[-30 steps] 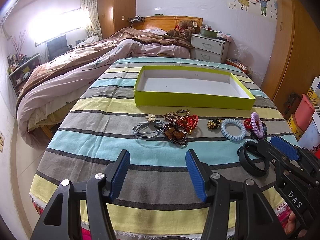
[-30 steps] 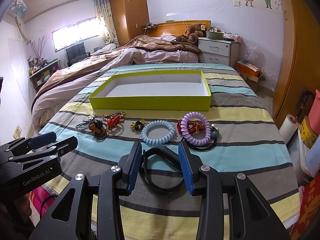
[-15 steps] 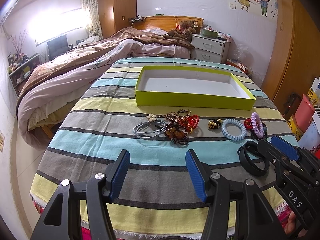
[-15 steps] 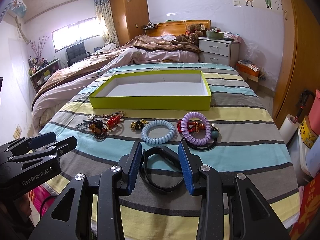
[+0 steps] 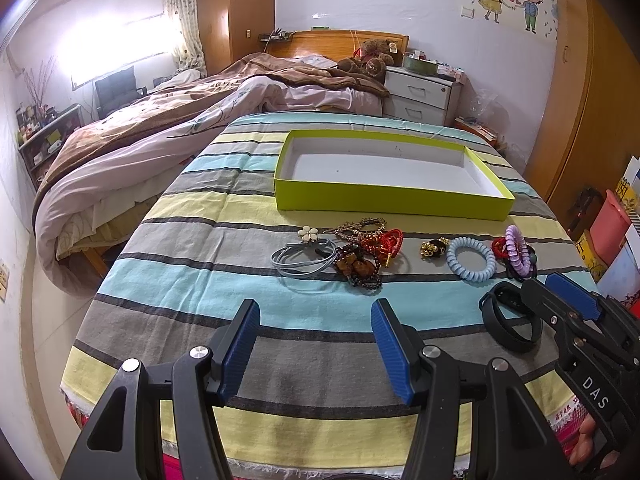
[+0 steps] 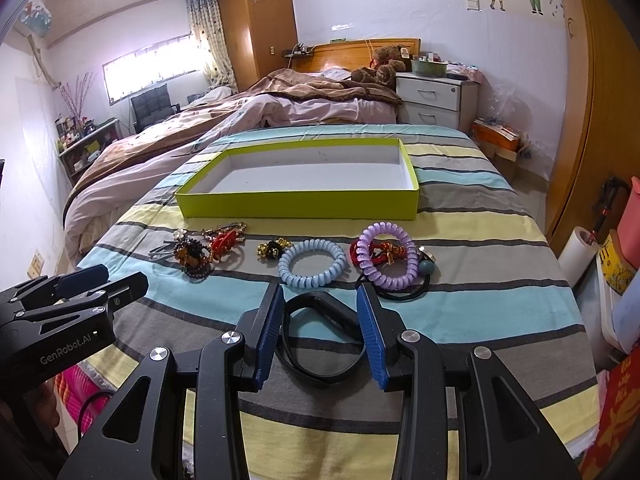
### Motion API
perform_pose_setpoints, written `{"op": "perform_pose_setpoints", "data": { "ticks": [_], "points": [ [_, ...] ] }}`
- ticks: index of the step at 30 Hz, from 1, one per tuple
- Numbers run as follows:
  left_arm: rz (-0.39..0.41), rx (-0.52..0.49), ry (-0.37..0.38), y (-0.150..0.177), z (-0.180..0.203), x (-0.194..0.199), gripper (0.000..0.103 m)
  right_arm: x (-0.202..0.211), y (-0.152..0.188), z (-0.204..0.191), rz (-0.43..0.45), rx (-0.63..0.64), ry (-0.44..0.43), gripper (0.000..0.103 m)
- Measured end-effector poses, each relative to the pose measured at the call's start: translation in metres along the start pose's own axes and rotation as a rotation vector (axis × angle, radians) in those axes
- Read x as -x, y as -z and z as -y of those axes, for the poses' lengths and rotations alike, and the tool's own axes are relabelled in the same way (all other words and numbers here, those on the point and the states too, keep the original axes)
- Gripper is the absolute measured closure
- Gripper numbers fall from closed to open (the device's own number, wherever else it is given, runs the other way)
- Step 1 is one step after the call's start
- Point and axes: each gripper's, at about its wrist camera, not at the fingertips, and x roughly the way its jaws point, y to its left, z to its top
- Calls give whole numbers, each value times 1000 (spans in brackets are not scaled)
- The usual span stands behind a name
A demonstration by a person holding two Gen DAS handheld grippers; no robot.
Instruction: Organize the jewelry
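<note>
Right now your right tool (image 6: pixel 320 320) sits open around the black band (image 6: pixel 320 344) on the striped tabletop (image 6: pixel 480 304), ready to pinch it for the green box (image 6: pixel 298 208), while your left tool (image 5: pixel 316 344) waits open and empty.

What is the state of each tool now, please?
Left tool: open, holding nothing.
Right tool: open around the black band, not closed on it.
</note>
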Motion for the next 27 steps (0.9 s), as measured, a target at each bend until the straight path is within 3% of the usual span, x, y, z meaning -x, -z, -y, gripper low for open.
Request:
{"op": "perform_pose_setpoints", "data": {
  "ticks": [3, 6, 15, 20, 25, 27],
  "points": [
    [-6, -7, 14, -1, -1, -2, 46, 0, 0, 1, -7, 6, -7, 63],
    [-4, 0, 46, -2, -8, -1, 46, 3, -1, 6, -5, 5, -22, 51],
    [-35, 44, 133, -3, -42, -8, 46, -6, 10, 27, -103, 46, -42, 51],
    [-76, 33, 125, -2, -51, -16, 42, -19, 8, 31, -145, 48, -64, 51],
    [-69, 0, 103, 0, -51, -17, 42, -32, 3, 26, -191, 81, -74, 51],
    [-70, 18, 142, -1, -54, -18, 42, -34, 3, 25, -191, 101, -69, 51]
  ]
}}
